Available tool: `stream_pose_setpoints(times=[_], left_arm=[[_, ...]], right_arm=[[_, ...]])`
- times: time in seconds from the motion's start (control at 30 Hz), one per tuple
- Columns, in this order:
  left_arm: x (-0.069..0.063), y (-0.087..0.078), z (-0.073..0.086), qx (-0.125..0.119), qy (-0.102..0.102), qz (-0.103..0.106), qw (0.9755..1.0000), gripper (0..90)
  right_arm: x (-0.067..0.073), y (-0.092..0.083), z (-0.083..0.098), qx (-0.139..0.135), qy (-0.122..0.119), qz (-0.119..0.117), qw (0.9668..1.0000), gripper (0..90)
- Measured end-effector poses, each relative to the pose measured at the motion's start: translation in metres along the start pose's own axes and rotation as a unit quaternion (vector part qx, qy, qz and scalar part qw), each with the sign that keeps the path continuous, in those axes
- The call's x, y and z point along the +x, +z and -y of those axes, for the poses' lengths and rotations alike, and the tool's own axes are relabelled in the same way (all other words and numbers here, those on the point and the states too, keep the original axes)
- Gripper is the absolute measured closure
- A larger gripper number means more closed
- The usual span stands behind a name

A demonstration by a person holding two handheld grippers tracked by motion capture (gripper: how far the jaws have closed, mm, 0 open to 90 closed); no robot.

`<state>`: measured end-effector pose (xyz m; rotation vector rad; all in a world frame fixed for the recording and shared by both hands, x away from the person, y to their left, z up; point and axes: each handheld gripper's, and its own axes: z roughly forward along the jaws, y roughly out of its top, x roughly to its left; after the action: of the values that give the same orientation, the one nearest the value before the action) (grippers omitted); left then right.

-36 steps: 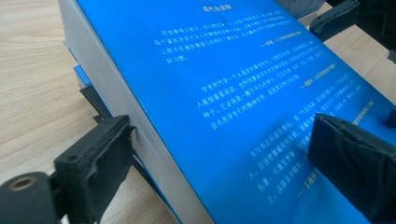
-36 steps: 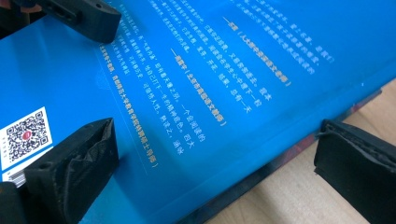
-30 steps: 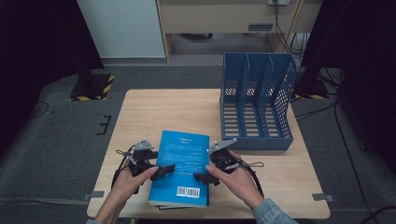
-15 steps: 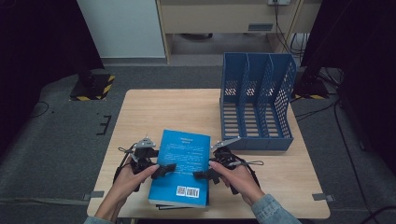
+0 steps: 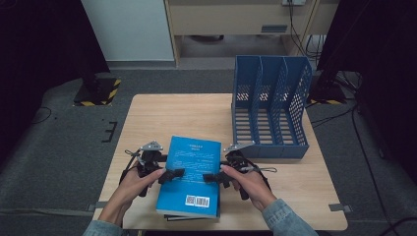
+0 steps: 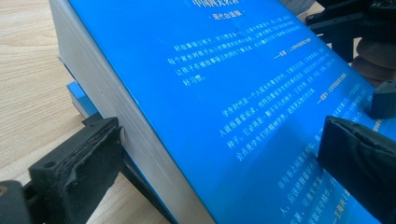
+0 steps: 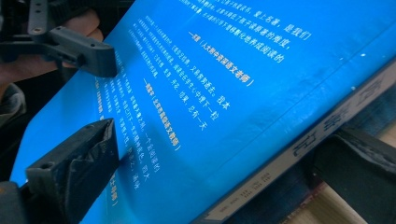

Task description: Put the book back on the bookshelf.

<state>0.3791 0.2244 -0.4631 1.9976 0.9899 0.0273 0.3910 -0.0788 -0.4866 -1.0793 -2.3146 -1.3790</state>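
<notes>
Both the left gripper and right gripper are clamping the blue book between their jaws, sharing its weight for lifting.

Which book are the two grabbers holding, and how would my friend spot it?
Find the wooden table with the blue file rack at its far right. Nearer the person, left of the rack, lies a small stack of books; the left gripper and right gripper clamp its top book. It is bright blue, with white writing and a white barcode label, unlike the darker book beneath.
</notes>
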Motion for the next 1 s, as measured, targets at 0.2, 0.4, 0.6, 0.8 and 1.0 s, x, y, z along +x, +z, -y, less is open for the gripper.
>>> stream_pose_setpoints(times=[0.2, 0.4, 0.6, 0.8, 1.0], left_arm=[[0.009, 0.000, 0.005, -0.011, -0.031, 0.011, 0.9994, 0.1], [0.011, -0.010, 0.001, -0.012, -0.055, -0.004, 0.9984, 16.6], [0.010, -0.022, -0.008, 0.000, -0.048, -0.024, 0.9985, 35.3], [0.006, -0.028, -0.018, 0.016, -0.036, -0.040, 0.9984, 46.7], [0.005, -0.034, -0.024, 0.011, -0.036, -0.045, 0.9983, 52.0]], right_arm=[[-0.005, 0.006, -0.004, 0.016, 0.011, -0.028, 0.9994, 1.7], [0.001, 0.005, -0.011, 0.015, -0.001, -0.013, 0.9998, 5.8], [0.012, -0.001, -0.026, 0.011, -0.028, 0.004, 0.9995, 15.1], [0.017, -0.006, -0.043, 0.018, -0.027, 0.011, 0.9994, 26.3], [0.022, -0.009, -0.056, 0.025, -0.026, 0.012, 0.9993, 34.0]])
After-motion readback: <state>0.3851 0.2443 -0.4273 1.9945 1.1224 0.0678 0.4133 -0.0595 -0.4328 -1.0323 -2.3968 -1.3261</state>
